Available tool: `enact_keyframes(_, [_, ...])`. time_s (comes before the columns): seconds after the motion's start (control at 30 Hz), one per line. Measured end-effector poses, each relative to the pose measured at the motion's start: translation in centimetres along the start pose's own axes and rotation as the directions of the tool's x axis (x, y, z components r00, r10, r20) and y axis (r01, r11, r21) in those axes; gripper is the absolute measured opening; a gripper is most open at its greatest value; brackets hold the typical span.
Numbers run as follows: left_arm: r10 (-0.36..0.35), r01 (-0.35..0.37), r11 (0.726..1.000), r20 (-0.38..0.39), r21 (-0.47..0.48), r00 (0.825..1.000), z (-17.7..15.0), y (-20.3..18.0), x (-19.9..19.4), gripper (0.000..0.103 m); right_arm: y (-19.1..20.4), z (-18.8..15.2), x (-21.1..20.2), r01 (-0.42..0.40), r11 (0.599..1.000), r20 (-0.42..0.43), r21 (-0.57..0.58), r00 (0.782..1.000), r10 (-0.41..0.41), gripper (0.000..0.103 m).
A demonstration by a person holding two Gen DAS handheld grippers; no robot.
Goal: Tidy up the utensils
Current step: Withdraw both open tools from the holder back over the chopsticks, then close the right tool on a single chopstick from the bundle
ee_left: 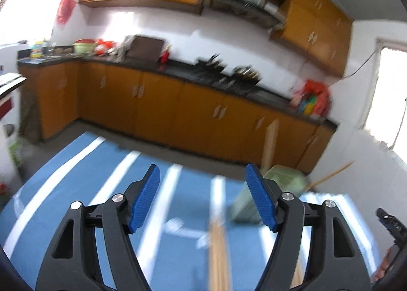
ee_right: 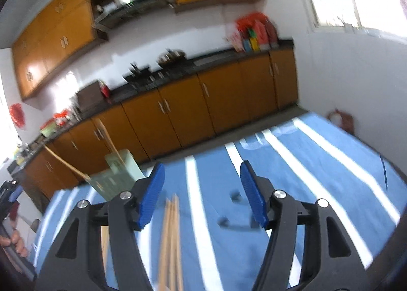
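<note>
Jaws open and empty on left gripper and right gripper, above chopsticks on striped tablecloth.

Right claw gapes, empty, over the blue white-striped surface; blurred wooden chopsticks at lower centre, pale green holder left.

Chopsticks: we see a blurred wooden bundle, cut off by the bottom edge.
Small items on the cloth: smeared, we cannot identify them.
Holder: its base hides behind a finger.
Countertop clutter: too blurred to name.
</note>
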State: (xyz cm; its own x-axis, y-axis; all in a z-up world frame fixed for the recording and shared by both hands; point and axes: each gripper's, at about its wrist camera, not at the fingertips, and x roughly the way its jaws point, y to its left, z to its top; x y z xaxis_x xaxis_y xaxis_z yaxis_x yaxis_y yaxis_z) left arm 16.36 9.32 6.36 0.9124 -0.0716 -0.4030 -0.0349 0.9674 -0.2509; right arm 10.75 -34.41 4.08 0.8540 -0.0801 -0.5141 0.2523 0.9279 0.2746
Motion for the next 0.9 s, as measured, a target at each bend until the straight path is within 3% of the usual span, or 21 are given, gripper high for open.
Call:
enact_keyframes(0.13, [0.137,-0.137,0.991,-0.102,0.005,0.985,-4.0,3.3,0.8,0.07,-0.6,-5.0,2.6,0.02,1.0,-0.136,0.009,0.991,-0.018,0.06])
enact_keyframes(0.3, [0.192,-0.208,0.977,-0.233,-0.045,0.953,-8.6,6.2,1.6,0.07,1.0,-10.1,5.4,-0.013,1.0,-0.281,-0.018,0.96,0.008,0.058])
enact_keyframes(0.5, [0.173,-0.187,0.982,-0.288,-0.023,0.942,-11.2,5.3,2.0,0.07,3.5,-12.2,6.9,-0.063,0.996,-0.344,-0.058,0.938,0.039,0.055])
enact_keyframes(0.9, [0.132,-0.137,0.99,-0.335,0.007,0.933,-12.8,3.4,2.7,0.07,2.6,-13.0,8.2,-0.059,0.998,-0.382,-0.02,0.923,0.047,0.048])
